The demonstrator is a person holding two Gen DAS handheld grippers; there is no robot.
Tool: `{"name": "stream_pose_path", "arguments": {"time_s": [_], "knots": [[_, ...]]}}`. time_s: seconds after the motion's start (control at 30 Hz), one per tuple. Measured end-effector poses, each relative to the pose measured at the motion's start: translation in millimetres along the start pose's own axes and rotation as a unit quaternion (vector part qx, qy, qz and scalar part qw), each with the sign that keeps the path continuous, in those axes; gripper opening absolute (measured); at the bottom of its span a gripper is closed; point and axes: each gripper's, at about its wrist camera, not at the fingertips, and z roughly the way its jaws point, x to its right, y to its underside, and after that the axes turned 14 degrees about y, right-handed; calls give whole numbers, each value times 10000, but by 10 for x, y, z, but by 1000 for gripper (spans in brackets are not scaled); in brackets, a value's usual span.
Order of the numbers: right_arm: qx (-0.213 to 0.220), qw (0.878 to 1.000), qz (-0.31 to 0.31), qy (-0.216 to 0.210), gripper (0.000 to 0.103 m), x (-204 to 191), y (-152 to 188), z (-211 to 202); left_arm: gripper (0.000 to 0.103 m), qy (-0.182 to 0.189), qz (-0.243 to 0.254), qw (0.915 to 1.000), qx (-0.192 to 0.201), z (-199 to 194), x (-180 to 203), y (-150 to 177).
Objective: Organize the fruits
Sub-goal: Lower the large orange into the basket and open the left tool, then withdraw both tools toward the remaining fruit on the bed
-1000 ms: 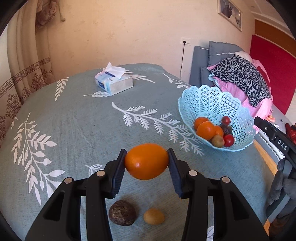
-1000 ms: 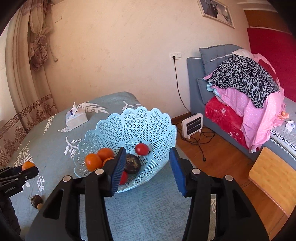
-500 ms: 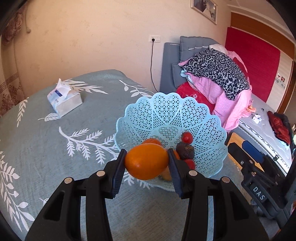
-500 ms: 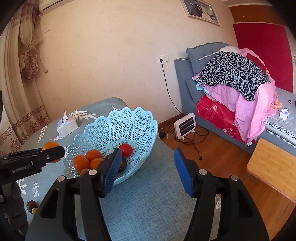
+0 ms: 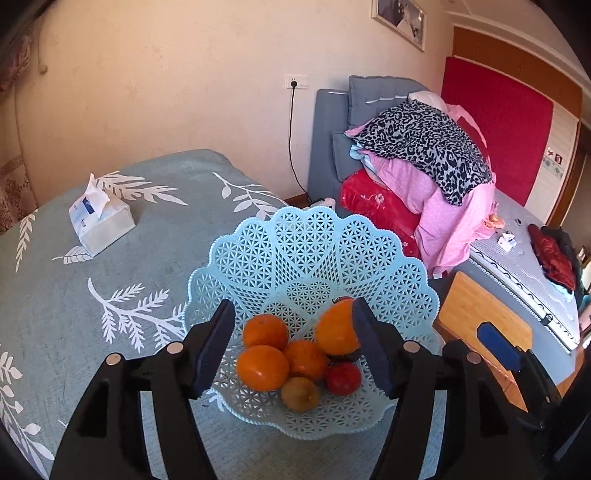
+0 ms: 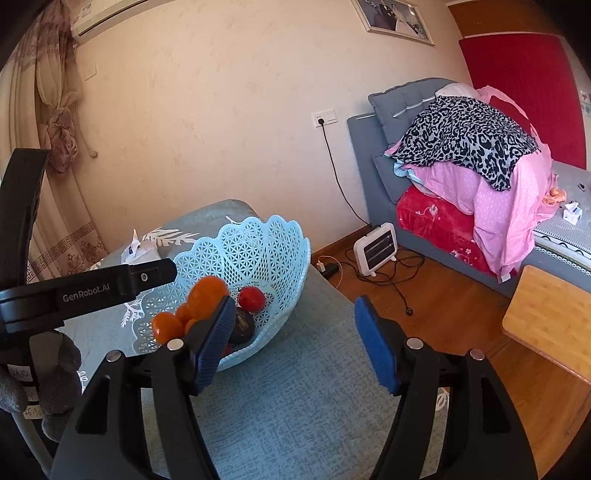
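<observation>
The left hand-held gripper has just been opening over the basket, its jaws now wide; the orange (apparently released) sits at three o'clock among the fruit, to collect there. The right hand-held gripper, also just opening, holds nothing.

The room has a cream wall with a framed picture high on it and a curtain tied at the left. A grey sofa carries piled bedding. A small white heater stands on the wooden floor, and sunlight falls on the wall.
</observation>
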Motion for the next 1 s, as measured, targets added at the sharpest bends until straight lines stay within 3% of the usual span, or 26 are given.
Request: {"name": "stream_pose_path", "arguments": {"time_s": [0.1, 0.27, 0.5, 0.6, 1.0], "knots": [[17, 10000, 21, 4, 69, 2, 4, -14, 68, -127, -73, 9999, -4, -56, -66, 21], [59, 10000, -39, 48, 72, -45, 4, -31, 82, -407, -135, 9991, 74, -185, -168, 64], [76, 9998, -128, 115, 75, -89, 10, -45, 85, -608, -242, 9978, 144, -389, -295, 145], [95, 9998, -137, 97, 83, -92, 15, -53, 85, -679, -331, 9970, 189, -497, -385, 191], [69, 9996, -261, 126, 85, -136, 53, -75, 85, -1135, -640, 9911, 282, -1001, -790, 441]]}}
